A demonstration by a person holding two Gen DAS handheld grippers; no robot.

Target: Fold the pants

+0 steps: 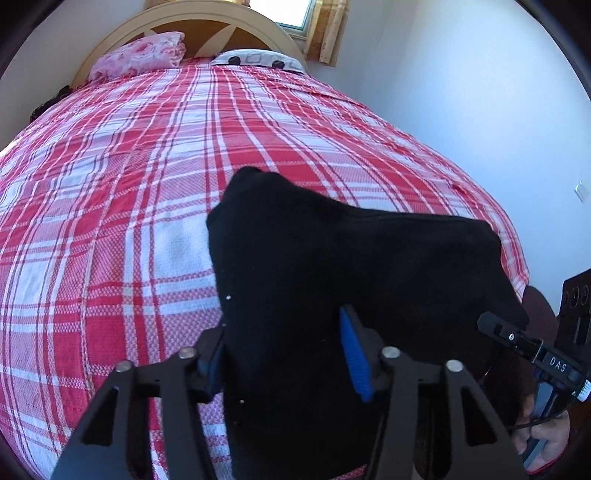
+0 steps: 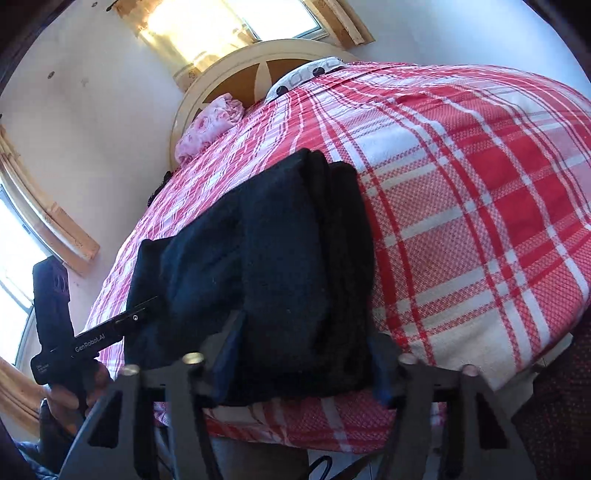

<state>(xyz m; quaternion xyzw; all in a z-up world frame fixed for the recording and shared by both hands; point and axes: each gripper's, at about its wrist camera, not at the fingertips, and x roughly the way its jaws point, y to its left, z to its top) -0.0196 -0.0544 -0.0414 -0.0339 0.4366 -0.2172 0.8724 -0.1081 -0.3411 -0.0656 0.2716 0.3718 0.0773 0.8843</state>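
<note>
The left gripper (image 1: 284, 354) has its jaws partly closed, clamping the near edge of the folded black pants (image 1: 332, 266) between them. The right gripper (image 2: 303, 362) likewise grips the pants' near edge. The pants lie ahead on the bed (image 1: 129, 192).

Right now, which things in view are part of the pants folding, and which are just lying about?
Part of the job:
black pants, folded into a bundle on the plaid bedspread
left gripper, pads closed on the bundle
right gripper, pads closed on the bundle

Just lying about:
pink floral bedding by the headboard
patterned pillow
</note>
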